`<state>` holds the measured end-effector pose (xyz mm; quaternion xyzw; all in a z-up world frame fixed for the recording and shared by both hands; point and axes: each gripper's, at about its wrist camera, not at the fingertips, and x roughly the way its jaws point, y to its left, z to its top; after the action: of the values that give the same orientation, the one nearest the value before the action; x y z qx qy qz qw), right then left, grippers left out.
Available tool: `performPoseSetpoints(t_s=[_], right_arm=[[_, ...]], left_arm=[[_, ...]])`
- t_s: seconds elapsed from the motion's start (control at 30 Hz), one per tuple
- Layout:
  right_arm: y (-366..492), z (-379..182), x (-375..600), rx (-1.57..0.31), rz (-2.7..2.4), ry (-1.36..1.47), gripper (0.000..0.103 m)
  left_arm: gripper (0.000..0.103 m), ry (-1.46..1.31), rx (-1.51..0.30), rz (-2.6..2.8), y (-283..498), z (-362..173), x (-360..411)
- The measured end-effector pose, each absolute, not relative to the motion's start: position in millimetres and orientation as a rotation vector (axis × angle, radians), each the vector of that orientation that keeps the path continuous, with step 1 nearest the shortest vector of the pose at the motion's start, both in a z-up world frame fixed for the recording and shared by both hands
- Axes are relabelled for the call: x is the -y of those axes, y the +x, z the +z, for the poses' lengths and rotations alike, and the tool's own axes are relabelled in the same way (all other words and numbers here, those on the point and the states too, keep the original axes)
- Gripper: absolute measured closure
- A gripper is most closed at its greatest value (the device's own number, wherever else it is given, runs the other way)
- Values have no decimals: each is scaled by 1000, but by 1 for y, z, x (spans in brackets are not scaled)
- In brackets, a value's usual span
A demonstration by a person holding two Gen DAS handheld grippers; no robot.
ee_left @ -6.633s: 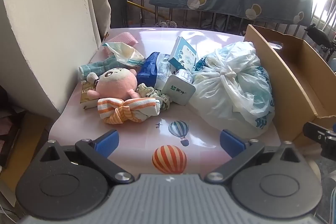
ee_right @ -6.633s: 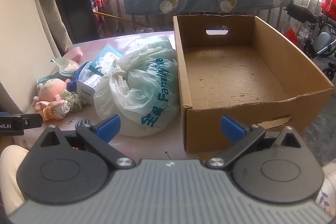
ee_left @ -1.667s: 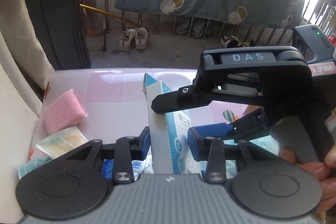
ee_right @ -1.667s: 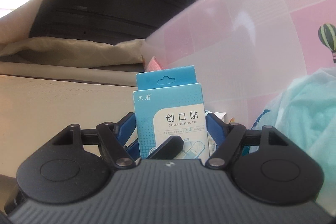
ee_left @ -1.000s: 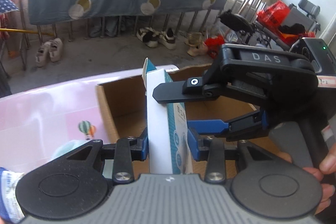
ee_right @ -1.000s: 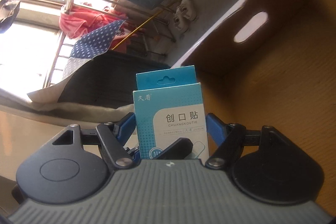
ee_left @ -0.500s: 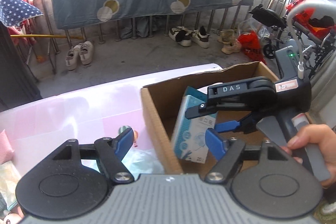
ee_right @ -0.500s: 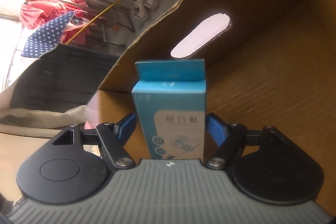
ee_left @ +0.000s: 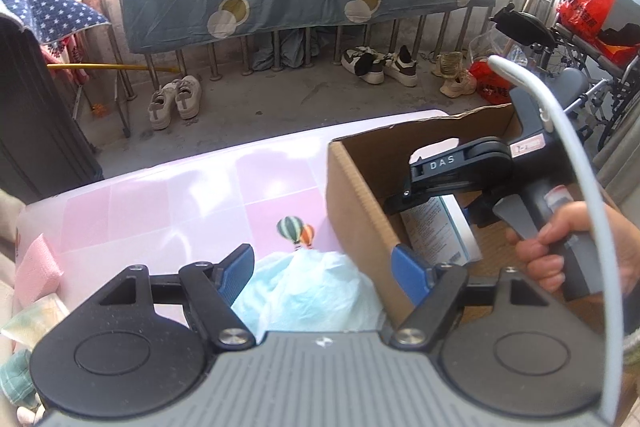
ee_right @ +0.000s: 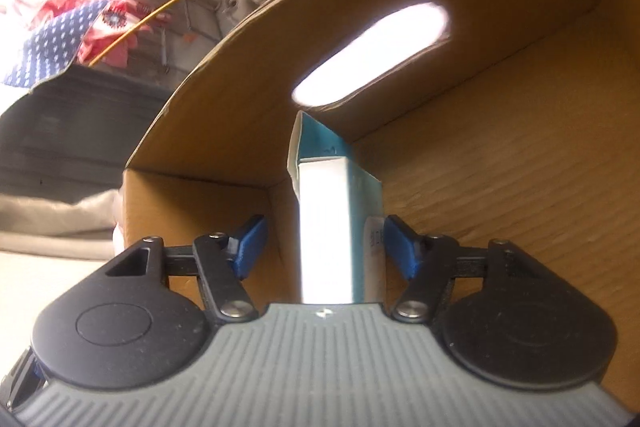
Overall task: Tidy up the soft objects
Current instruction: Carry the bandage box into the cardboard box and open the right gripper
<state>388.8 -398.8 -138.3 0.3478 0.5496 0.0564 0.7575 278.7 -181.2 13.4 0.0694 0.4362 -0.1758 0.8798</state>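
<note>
Low in the right wrist frame's centre, we see the plaster box (ee_right: 340, 227) standing on end inside the cardboard box (ee_right: 500, 187), between the right gripper (ee_right: 324, 247) pads, which have just narrowed with the left-hand pad still clear, while the left gripper (ee_left: 324, 269) gapes wide and empty above the plastic bag (ee_left: 304, 291) on the counter (ee_left: 180, 195).

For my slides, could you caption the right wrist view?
Right gripper open around blue-and-white box inside cardboard box.
</note>
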Motion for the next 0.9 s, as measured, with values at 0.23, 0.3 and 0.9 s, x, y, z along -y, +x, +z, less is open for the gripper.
performPoseSetpoints(t_s=[0.23, 0.3, 0.9], right_arm=[[382, -113, 391, -1143, 143, 682, 53], [378, -105, 394, -1129, 127, 680, 54], [342, -119, 435, -1112, 4, 774, 77]], left_arm=[[26, 122, -908, -344, 269, 14, 157], [26, 113, -910, -344, 267, 14, 152], [26, 69, -926, -328, 237, 9, 117]])
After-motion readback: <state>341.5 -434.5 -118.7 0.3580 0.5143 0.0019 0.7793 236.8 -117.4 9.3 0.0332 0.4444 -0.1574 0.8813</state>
